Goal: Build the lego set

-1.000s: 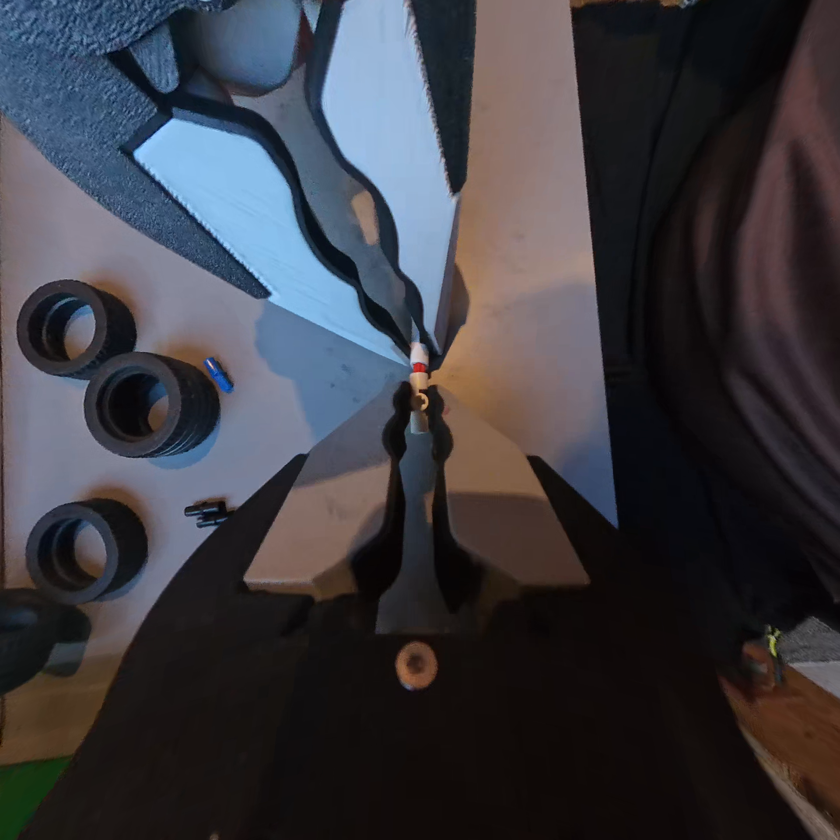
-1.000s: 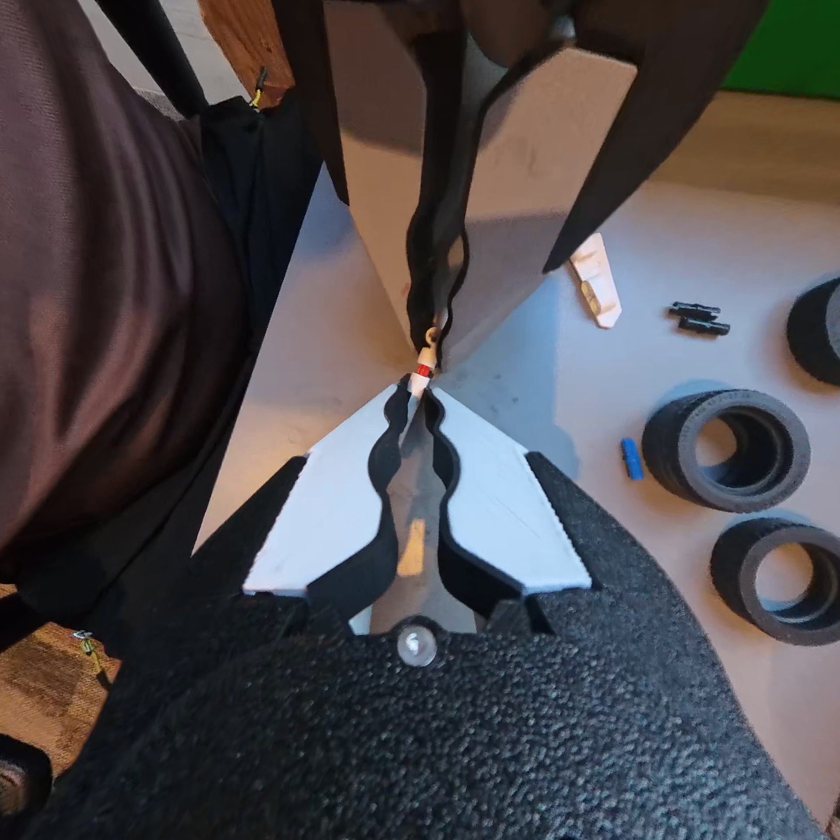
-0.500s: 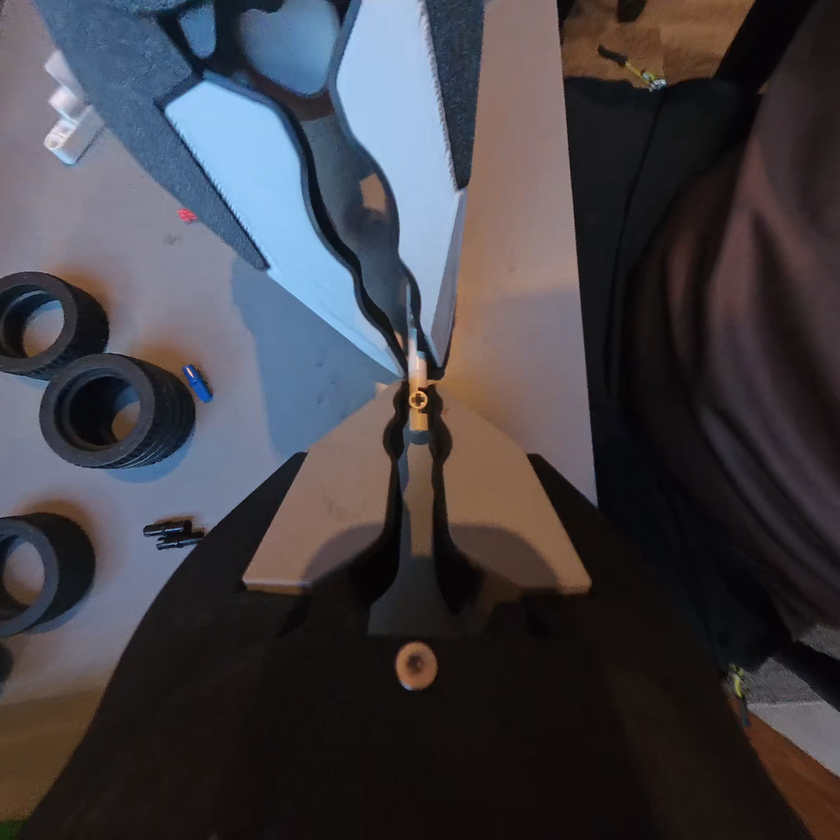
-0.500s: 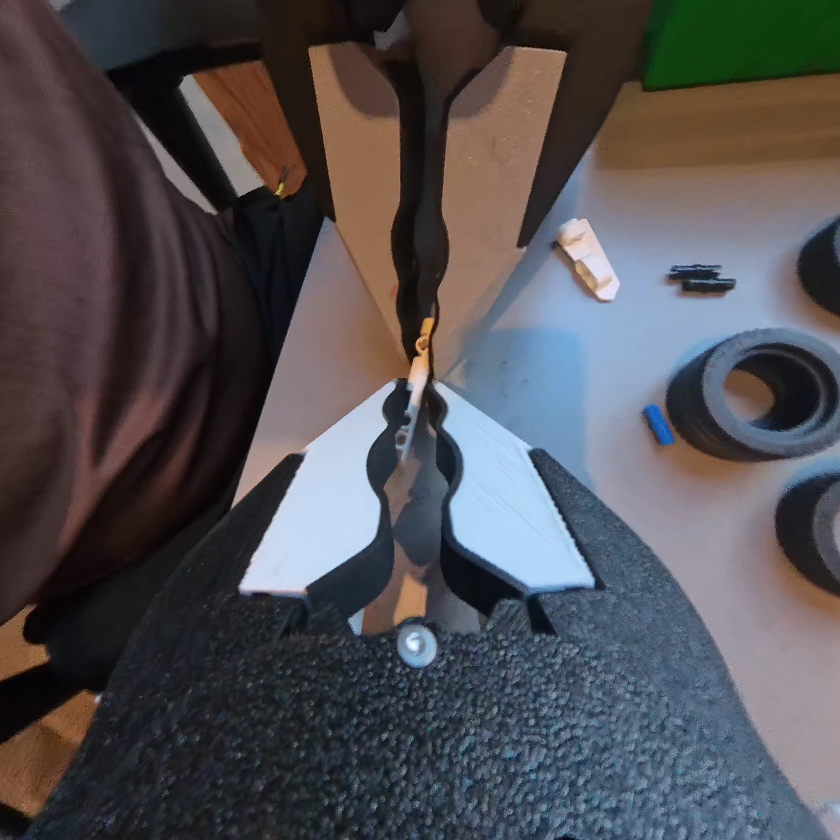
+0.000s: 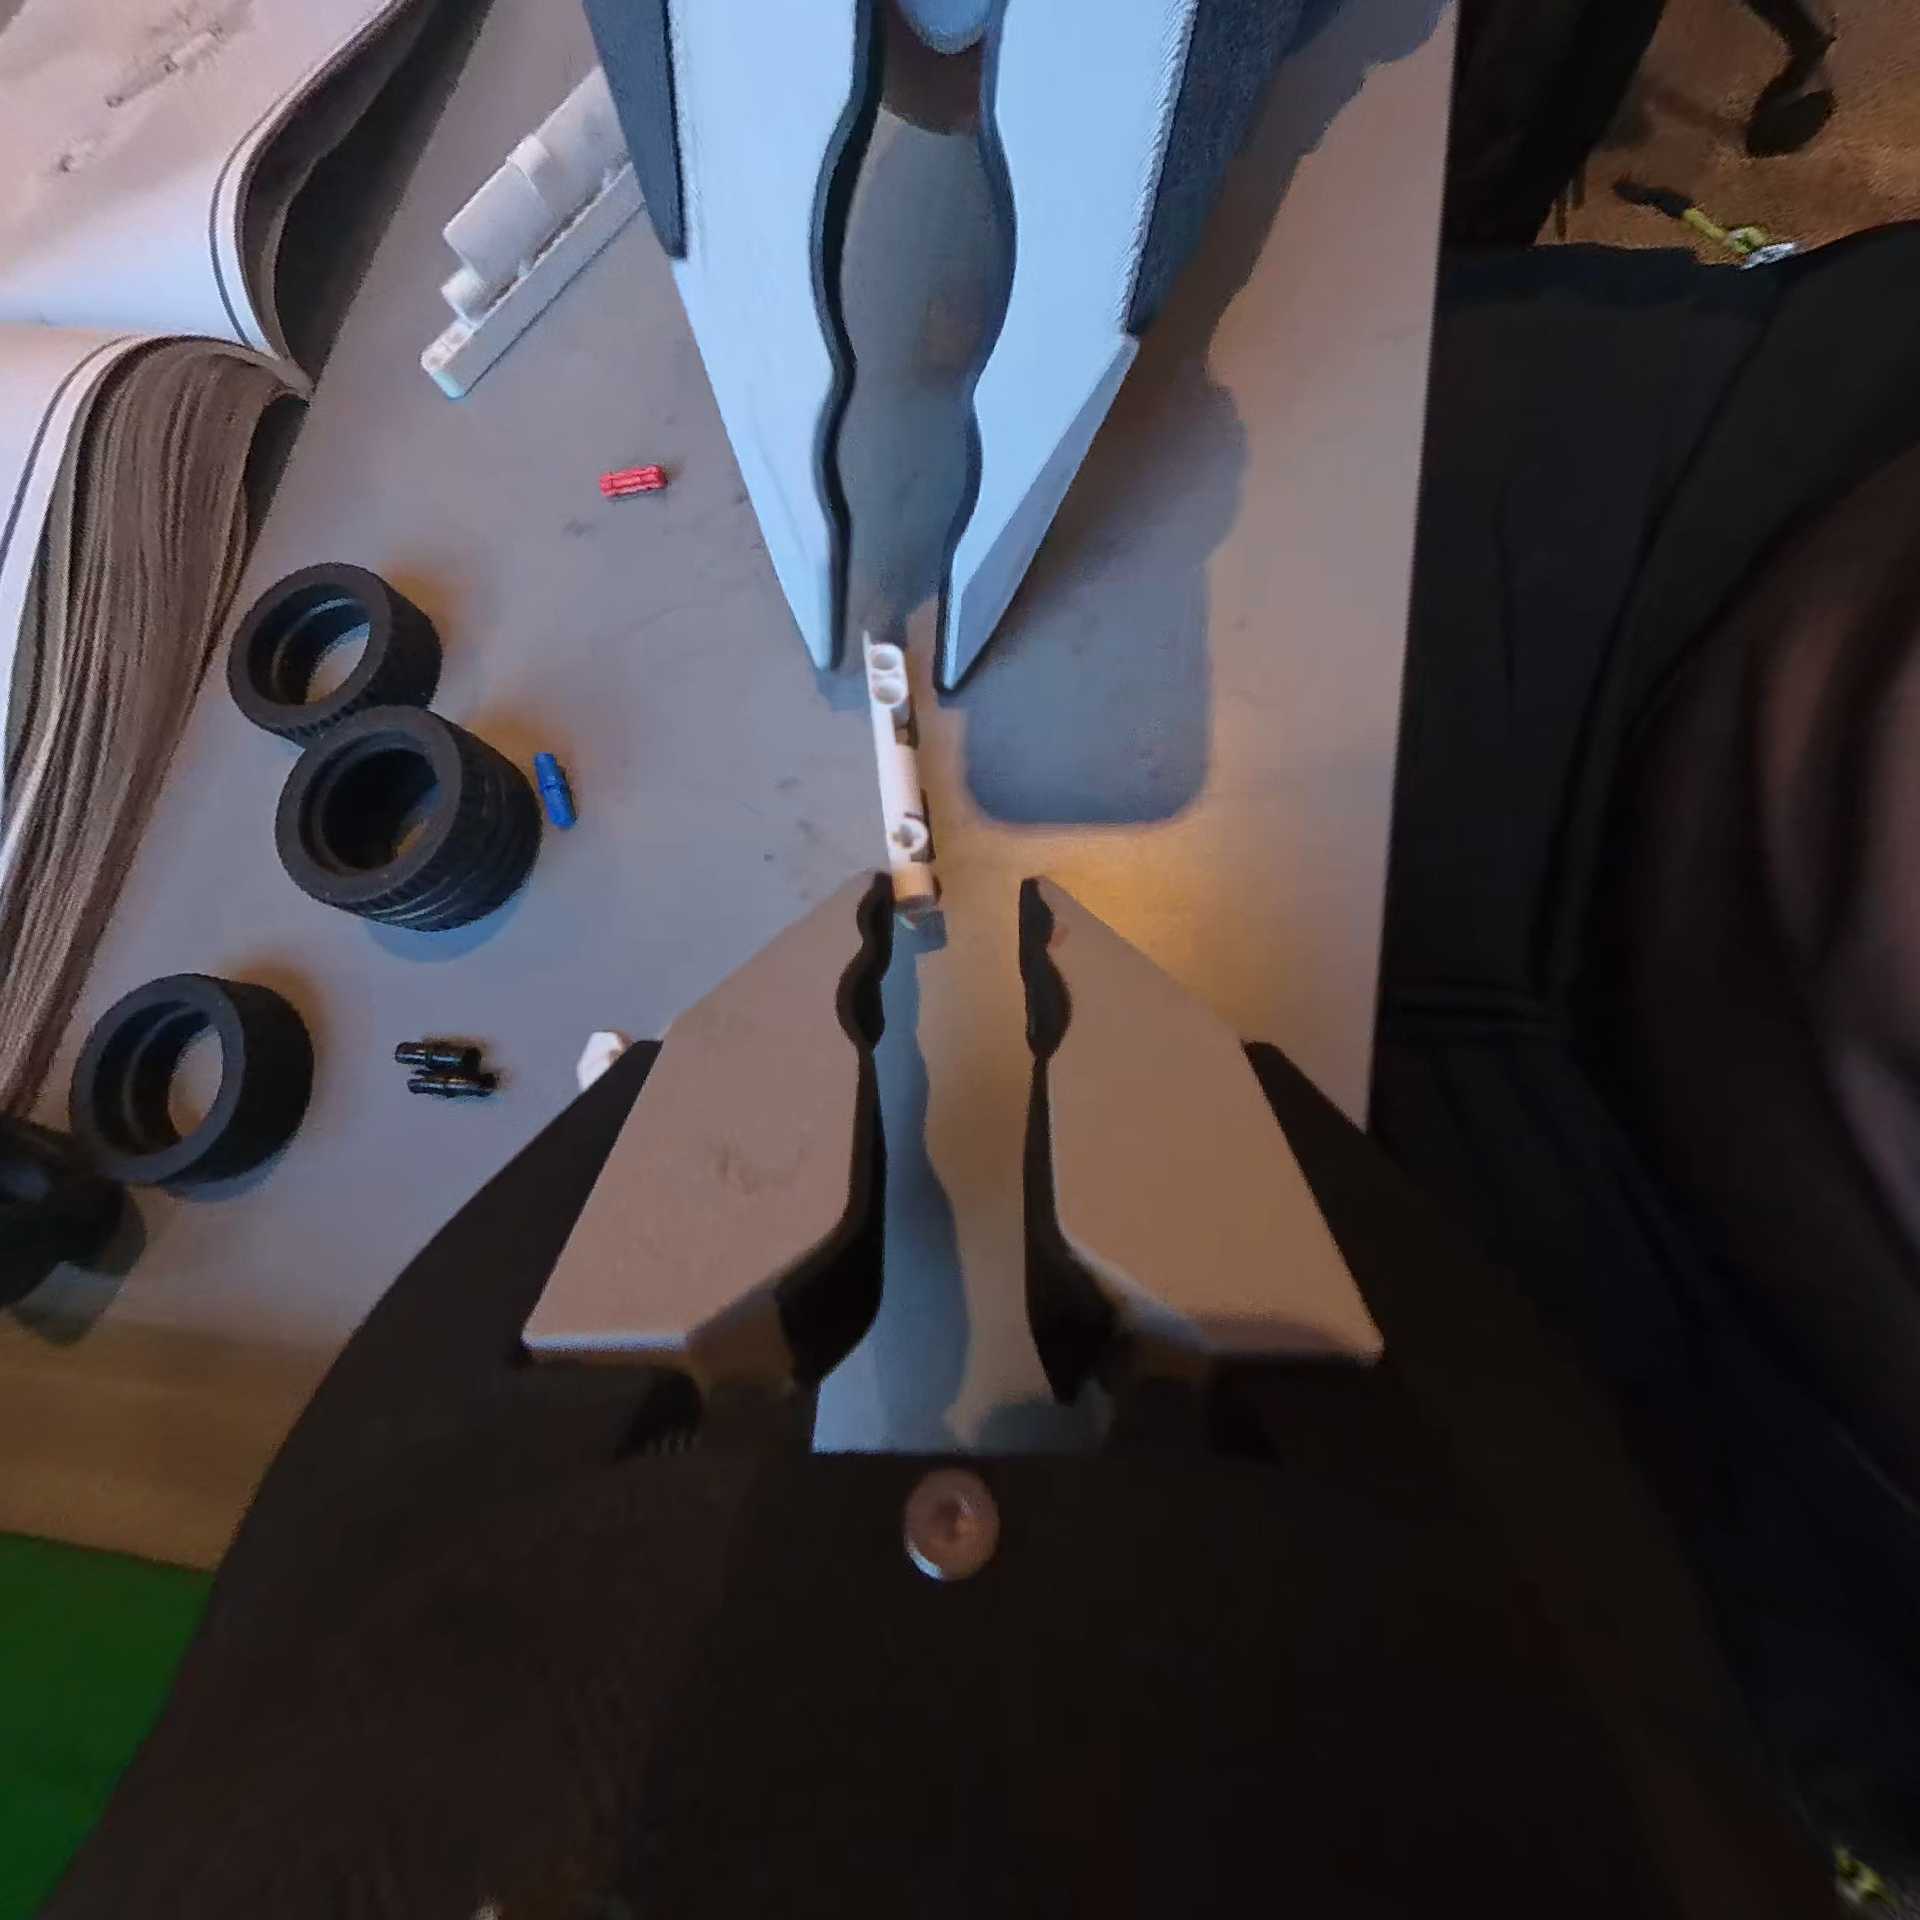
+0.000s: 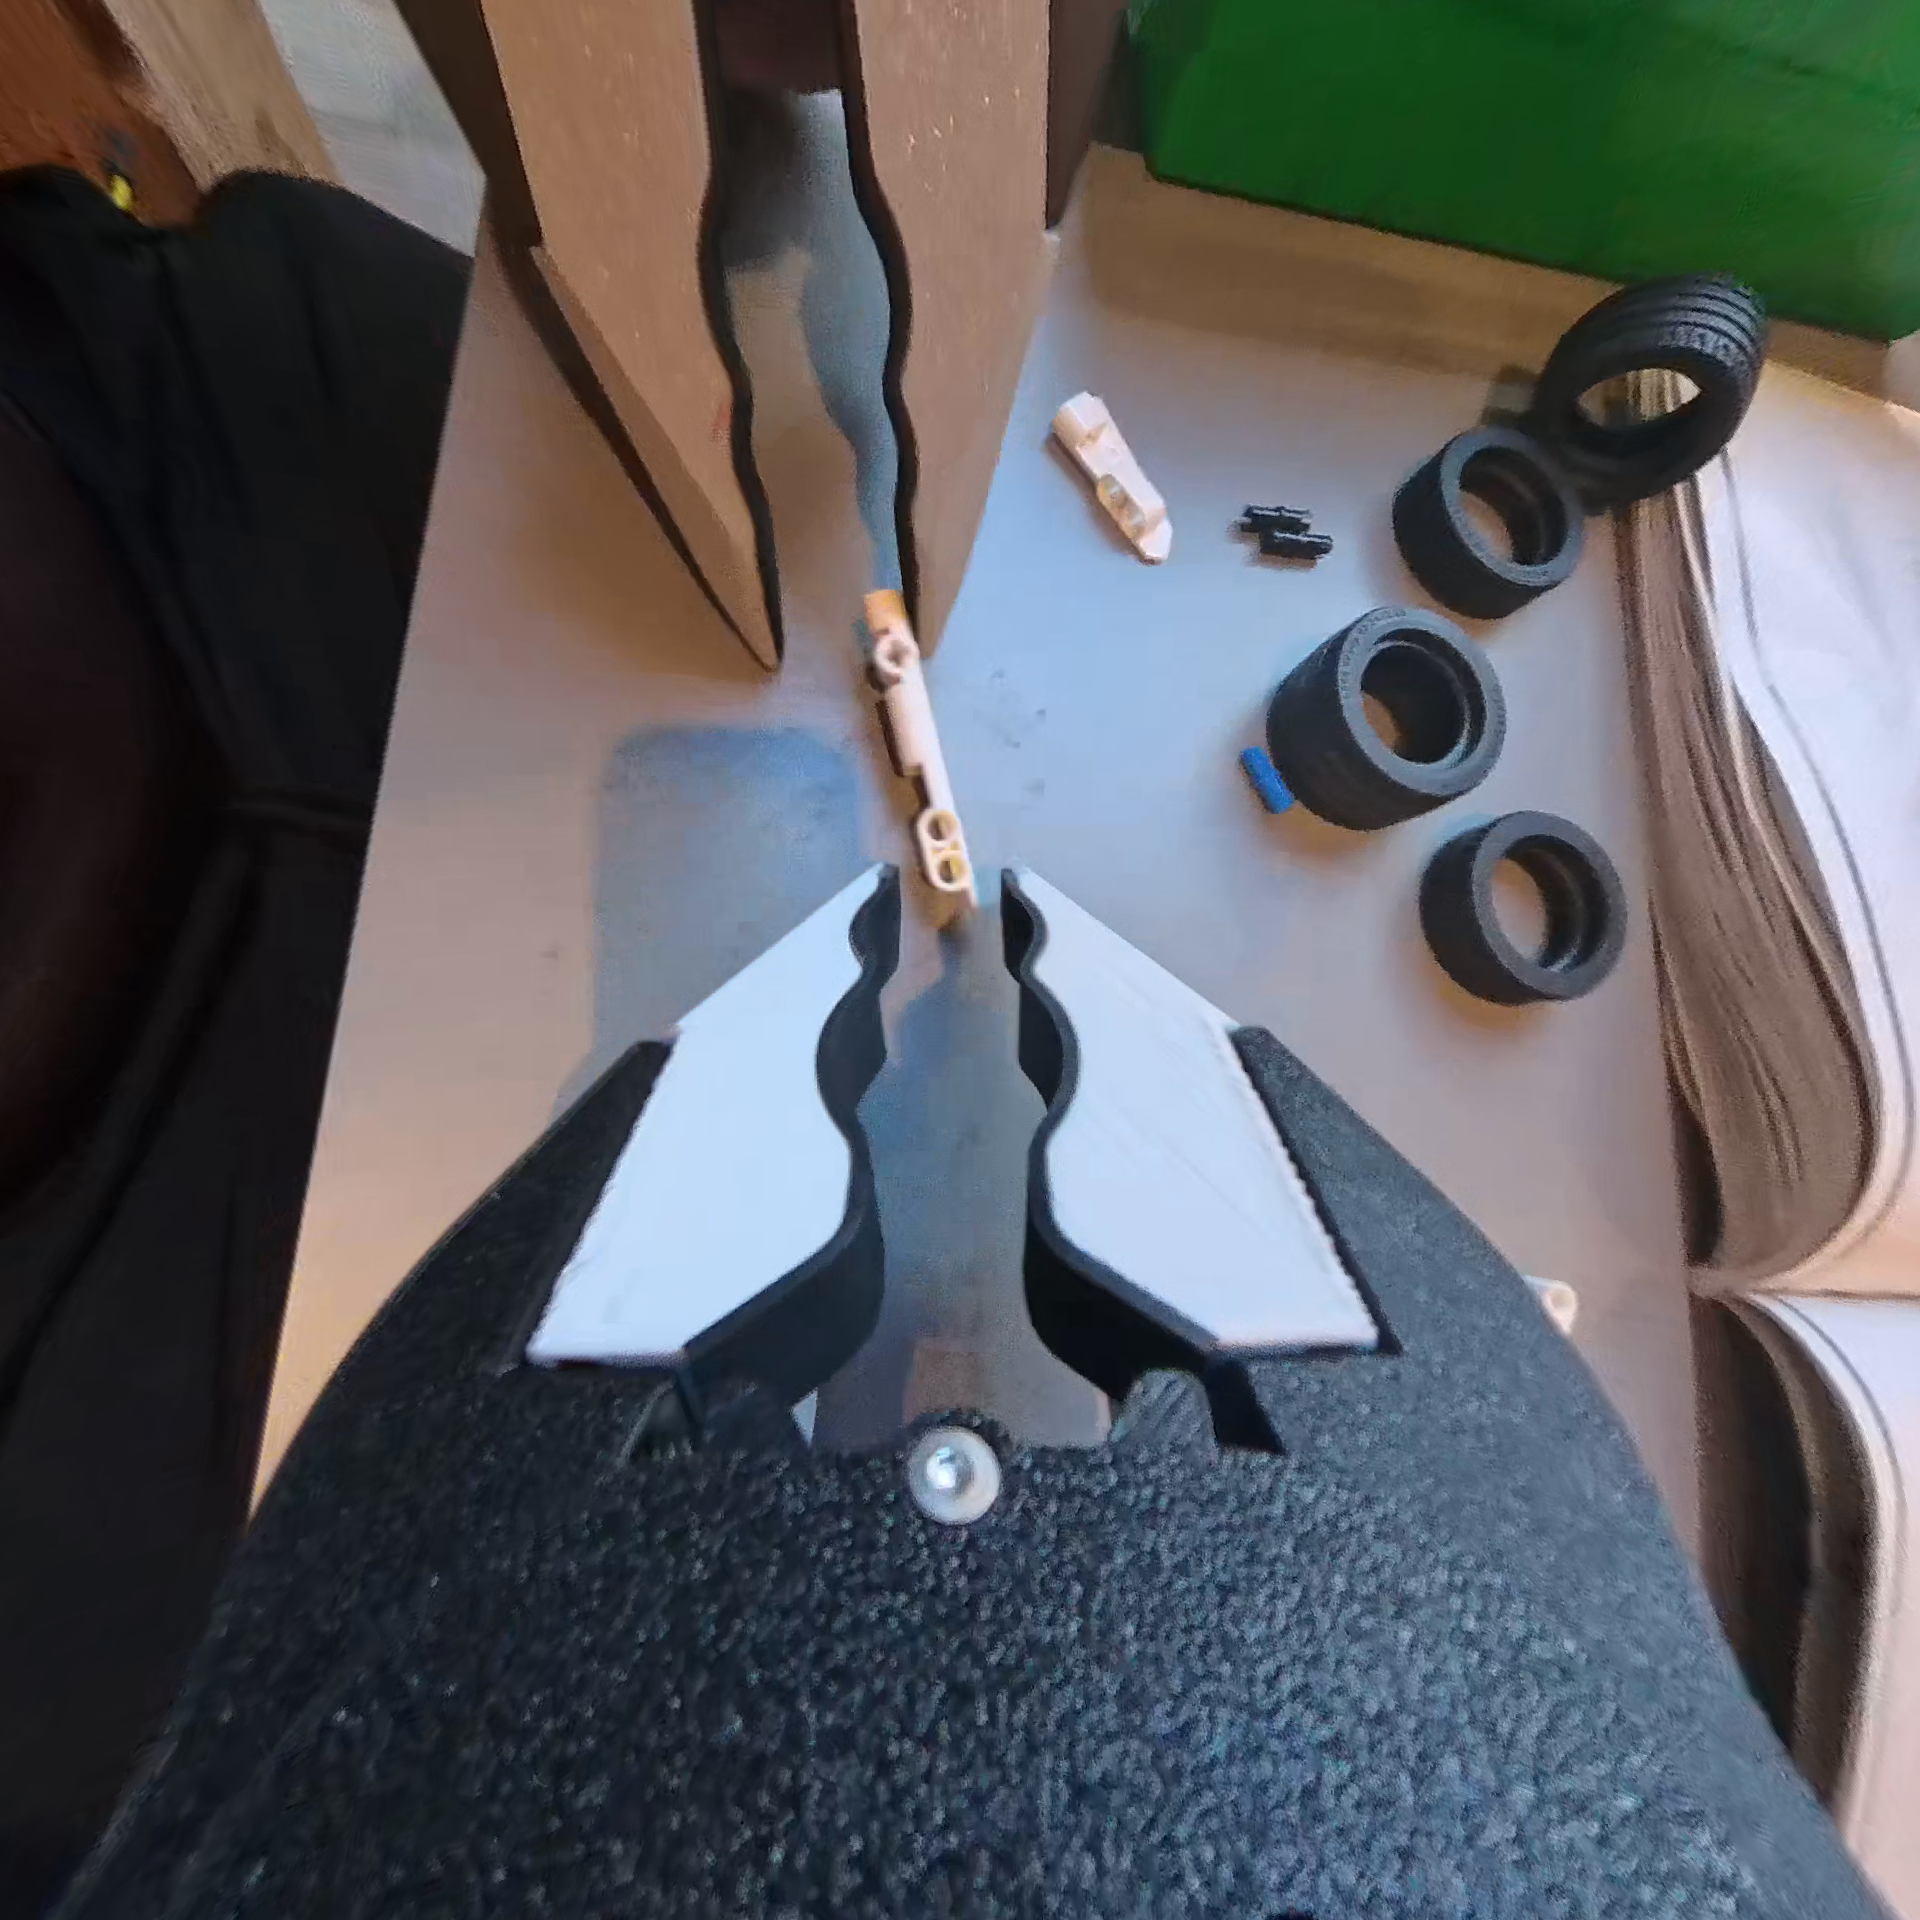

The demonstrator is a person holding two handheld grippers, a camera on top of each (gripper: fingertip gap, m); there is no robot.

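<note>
Both hand-held grippers face tip to tip over the counter (image 5: 665, 665). Left hand-held gripper (image 5: 956, 899) and right hand-held gripper (image 6: 948, 883) stand narrowly parted, the white lego beam (image 5: 900, 769) lying loose between them.

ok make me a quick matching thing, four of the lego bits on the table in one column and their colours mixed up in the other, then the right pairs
Things:
1. short pin beside the middle tyre
2. tiny piece lying alone near the right gripper's finger
3. long connector piece between the two grippers
4. pair of pins near the lower tyre

Colours:
A. white
B. black
C. blue
D. red

Pairs: 1-C, 2-D, 3-A, 4-B
</note>
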